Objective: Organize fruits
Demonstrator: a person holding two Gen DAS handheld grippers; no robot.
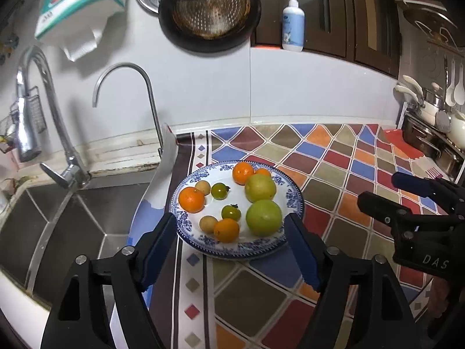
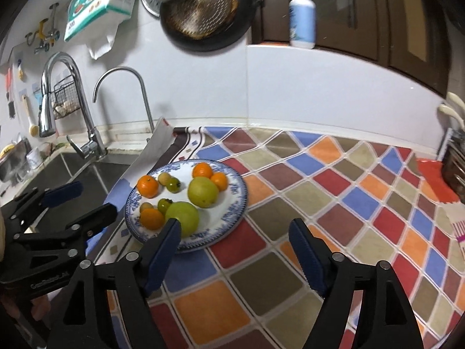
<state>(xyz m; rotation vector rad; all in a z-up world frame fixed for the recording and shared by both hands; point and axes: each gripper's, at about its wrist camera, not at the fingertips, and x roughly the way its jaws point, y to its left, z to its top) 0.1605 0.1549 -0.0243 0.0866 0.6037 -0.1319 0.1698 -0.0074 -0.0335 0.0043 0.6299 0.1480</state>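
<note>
Ten fruits on one plate (image 1: 293, 195), counted by kind.
Four oranges (image 1: 191, 199), two large green fruits (image 1: 264, 217), two small green tomatoes (image 1: 220, 191), two small tan fruits (image 1: 208, 223).

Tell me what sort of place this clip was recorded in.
A home kitchen, most likely: a steel sink with a tall faucet sits beside a counter under a patterned cloth, a pan hangs on the wall, and a plate of fruit sits on the cloth.

Both wrist cams tilt down from close above the counter, sharing the fruit plate (image 1: 293, 200) (image 2: 238, 200) ahead of each tool.
</note>
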